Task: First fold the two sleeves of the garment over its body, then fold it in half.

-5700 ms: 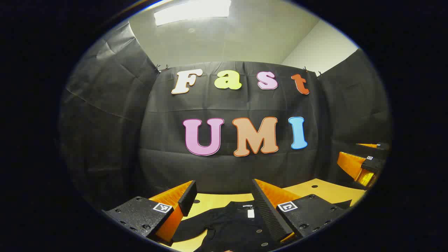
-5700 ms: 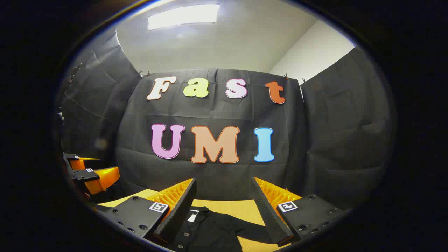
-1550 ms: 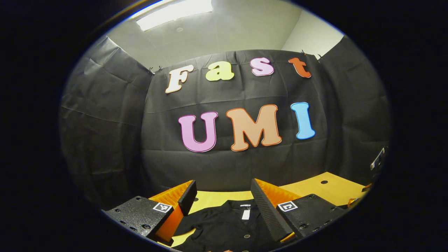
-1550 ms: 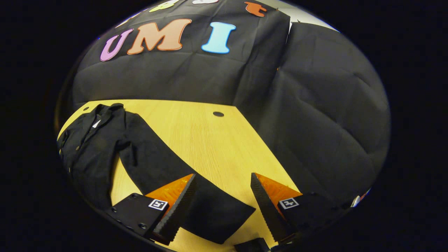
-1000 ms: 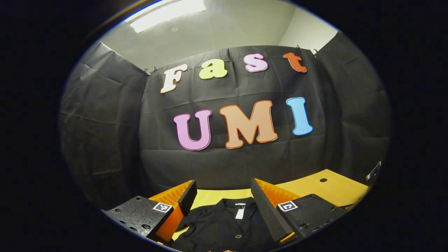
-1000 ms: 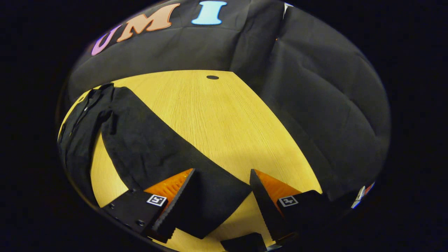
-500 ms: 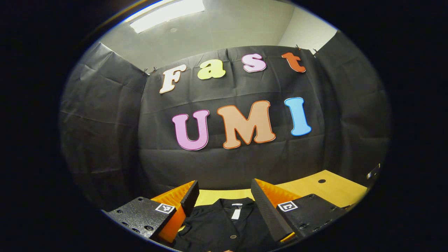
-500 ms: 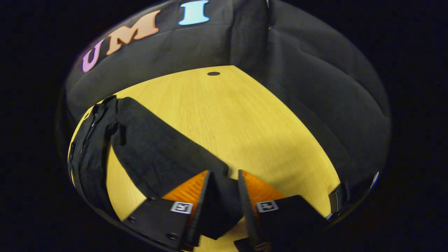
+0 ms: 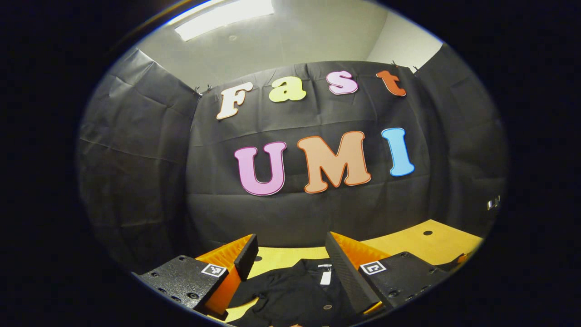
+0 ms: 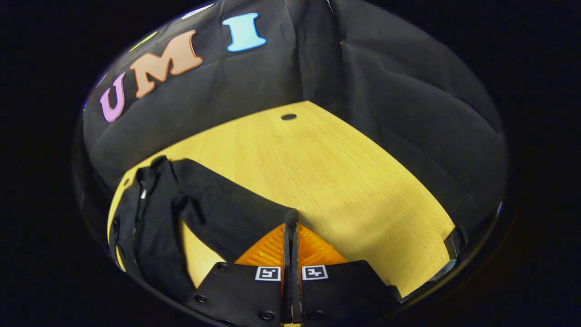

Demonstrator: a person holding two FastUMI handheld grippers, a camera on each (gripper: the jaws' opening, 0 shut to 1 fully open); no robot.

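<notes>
Wooden table (image 10: 345,181), right gripper (image 10: 291,217) pinching sleeve (image 10: 227,213)

Bare wooden table (image 10: 327,168) lies open right of the garment (image 10: 204,213), booth wall (image 10: 408,113) beyond.

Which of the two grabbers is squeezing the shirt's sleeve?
The right gripper. Its fingers are closed together on the end of the sleeve, while the left gripper has its fingers wide apart above the shirt.

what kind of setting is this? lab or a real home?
Looks like a staged recording booth, not a home. Black cloth walls are clipped up around a bare wooden table, with a ceiling light panel above. The only household item is the black garment being folded.
</notes>
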